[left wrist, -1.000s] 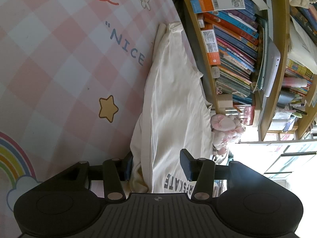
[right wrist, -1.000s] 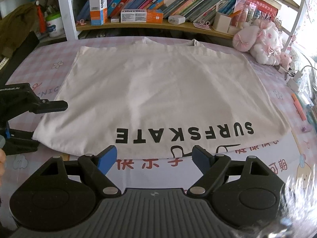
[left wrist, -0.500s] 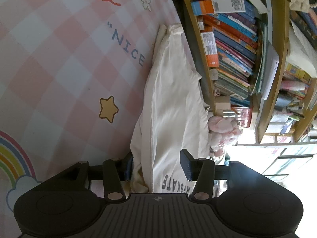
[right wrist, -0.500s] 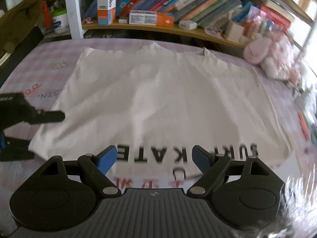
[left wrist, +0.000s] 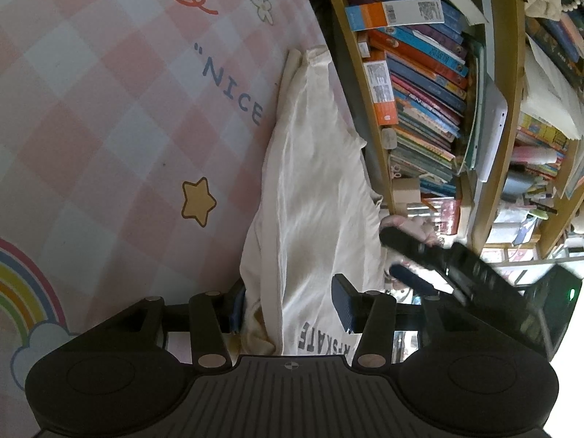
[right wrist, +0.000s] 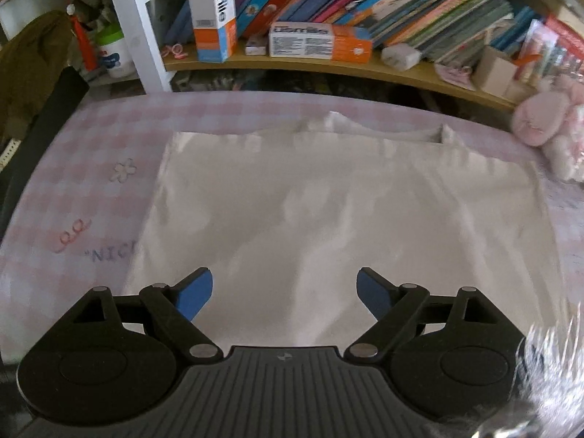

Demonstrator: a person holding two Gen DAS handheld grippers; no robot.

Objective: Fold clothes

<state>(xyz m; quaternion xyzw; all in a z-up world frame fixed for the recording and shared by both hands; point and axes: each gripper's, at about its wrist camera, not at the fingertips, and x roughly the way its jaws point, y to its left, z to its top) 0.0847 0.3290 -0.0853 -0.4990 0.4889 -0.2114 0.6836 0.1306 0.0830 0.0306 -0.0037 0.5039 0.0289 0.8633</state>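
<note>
- Cream shirt (right wrist: 343,219) lies flat and lightly creased on the tabletop (right wrist: 91,153).
- Left gripper (left wrist: 292,303) fingers spread wide, shirt's corner between them.
- Right gripper (right wrist: 284,292) fingers spread wide above the shirt.

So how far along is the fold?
Early. Done: the shirt lies spread flat on the mat, sleeves apparently tucked in. In hand: the left gripper straddles the shirt's corner, jaws open, while the right gripper hovers open above the cloth. Left: no crosswise fold is visible yet.
</note>
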